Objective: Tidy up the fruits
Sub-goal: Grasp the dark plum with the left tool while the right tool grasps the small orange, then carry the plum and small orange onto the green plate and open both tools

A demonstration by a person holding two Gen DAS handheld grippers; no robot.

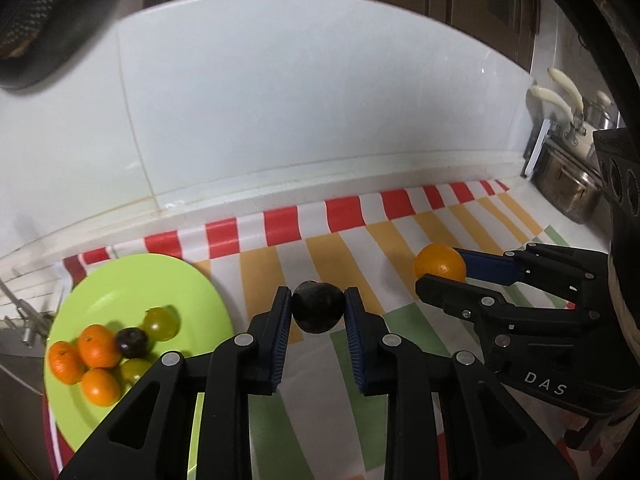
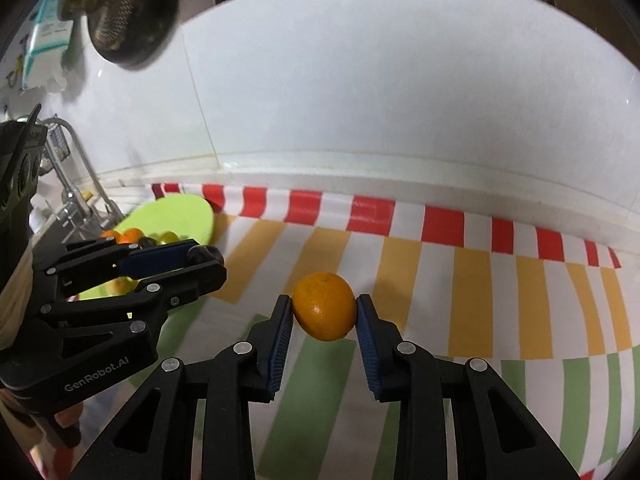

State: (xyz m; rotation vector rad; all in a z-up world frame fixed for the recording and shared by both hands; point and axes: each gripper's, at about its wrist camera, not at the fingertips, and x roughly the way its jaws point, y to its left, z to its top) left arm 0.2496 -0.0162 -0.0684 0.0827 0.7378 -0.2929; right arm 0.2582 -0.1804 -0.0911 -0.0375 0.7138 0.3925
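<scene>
My left gripper (image 1: pixel 318 302) is shut on a dark plum (image 1: pixel 318 307), held just above the striped cloth, right of the green plate (image 1: pixel 132 276). The plate holds three tangerines (image 1: pixel 98 345), a dark plum (image 1: pixel 131 342) and two green fruits (image 1: pixel 162 322). My right gripper (image 2: pixel 324 308) is shut on an orange tangerine (image 2: pixel 325 306) over the cloth. In the left wrist view the right gripper (image 1: pixel 440 270) and its tangerine (image 1: pixel 439 262) are at the right. In the right wrist view the left gripper (image 2: pixel 204 260) is at the left, in front of the plate (image 2: pixel 176 212).
A striped cloth (image 1: pixel 400 236) covers the counter against a white tiled wall. A sink faucet (image 2: pixel 76 200) stands left of the plate. Pots and pale-handled utensils (image 1: pixel 568 168) stand at the far right. A dark pan (image 2: pixel 124 12) hangs on the wall.
</scene>
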